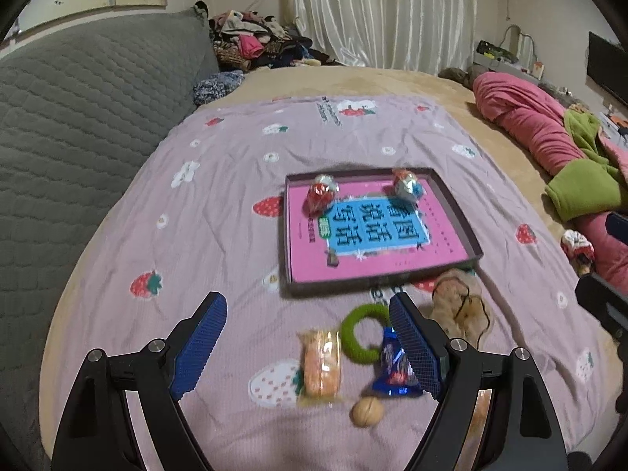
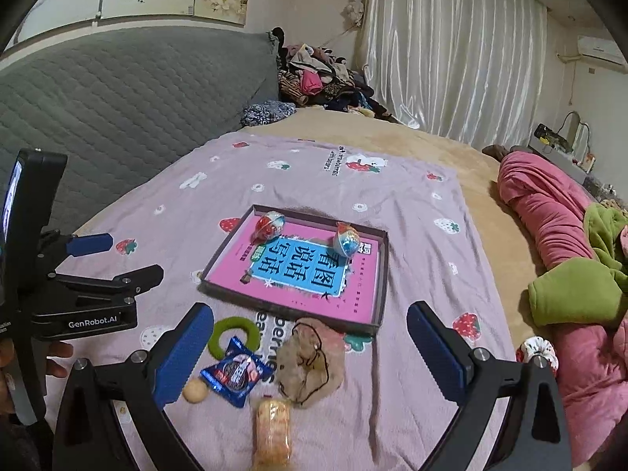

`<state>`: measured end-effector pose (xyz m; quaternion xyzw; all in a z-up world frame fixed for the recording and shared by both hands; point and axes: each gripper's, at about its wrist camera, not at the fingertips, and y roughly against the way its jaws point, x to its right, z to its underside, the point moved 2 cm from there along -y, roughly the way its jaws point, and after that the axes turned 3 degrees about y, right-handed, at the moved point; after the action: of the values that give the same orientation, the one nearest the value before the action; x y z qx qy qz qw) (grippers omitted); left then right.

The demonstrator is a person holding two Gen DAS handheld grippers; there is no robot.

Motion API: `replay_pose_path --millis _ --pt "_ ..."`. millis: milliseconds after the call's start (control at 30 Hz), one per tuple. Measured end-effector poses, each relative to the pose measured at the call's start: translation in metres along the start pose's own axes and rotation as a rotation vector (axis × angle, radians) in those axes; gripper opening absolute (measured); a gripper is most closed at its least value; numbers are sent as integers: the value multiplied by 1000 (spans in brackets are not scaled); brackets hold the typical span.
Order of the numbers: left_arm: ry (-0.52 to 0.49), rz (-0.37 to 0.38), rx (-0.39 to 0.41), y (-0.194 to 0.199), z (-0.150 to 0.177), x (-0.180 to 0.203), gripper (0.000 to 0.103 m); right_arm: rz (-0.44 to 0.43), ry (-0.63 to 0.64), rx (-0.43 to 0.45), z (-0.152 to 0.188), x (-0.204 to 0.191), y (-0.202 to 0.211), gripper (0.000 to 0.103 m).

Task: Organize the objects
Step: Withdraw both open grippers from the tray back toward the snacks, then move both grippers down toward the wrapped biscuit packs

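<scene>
Both grippers [image 1: 310,347] [image 2: 310,347] angled downward; jaws wide, empty.

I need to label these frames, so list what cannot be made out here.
- Blue packet: left wrist view, its right part hidden behind the left gripper's finger.
- Orange snack pack: right wrist view, blurred, cut off by the bottom edge.
- Book in the tray: small print too tiny in both views.

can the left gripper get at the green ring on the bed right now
Probably yes. The left gripper is open and empty, and the green ring lies uncovered just ahead, though the blue packet touches it.
</scene>
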<state>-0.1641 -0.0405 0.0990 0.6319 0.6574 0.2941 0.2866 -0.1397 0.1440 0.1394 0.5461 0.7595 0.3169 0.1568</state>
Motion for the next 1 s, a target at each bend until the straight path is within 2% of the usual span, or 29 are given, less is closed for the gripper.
replay_pose_path --millis 400,1000 --pt "-14 2 -26 7 44 1 86 1 2 -20 35 -7 16 100" --pt "-30 7 -67 5 83 5 86 5 15 -63 87 -25 23 100"
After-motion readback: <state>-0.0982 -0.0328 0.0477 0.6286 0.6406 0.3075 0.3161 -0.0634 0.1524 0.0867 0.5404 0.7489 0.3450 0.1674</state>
